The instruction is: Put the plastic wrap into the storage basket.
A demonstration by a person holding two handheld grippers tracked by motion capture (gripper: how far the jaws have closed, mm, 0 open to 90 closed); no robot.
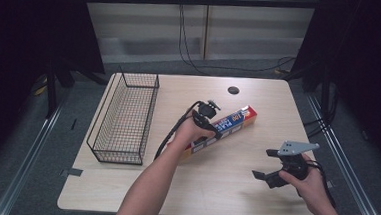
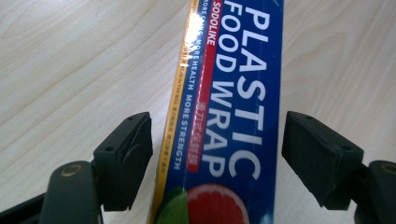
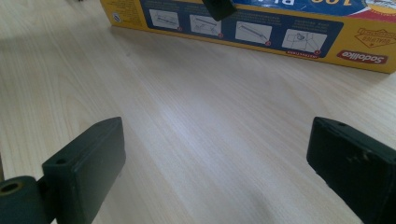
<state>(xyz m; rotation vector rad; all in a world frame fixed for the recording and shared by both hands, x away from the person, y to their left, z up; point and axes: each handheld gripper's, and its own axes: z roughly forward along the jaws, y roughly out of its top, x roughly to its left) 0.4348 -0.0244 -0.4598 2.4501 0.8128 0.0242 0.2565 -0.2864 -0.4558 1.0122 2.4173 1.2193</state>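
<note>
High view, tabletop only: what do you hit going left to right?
Black wire basket → left gripper, open over the long blue and yellow plastic food wrap box → right gripper, open, held above bare light wood table. The small black round disc sits at the far edge, above the box.

Box [image 2: 233,121] reads "PLASTIC FOOD WRAP", "SODOLIKE", "MORE STRENGTH".

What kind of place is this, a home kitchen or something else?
Probably a lab or recording studio, not a kitchen: black curtains hang at both sides, cables run over a bare floor, and the table holds just a wire basket and a plastic wrap box.
</note>
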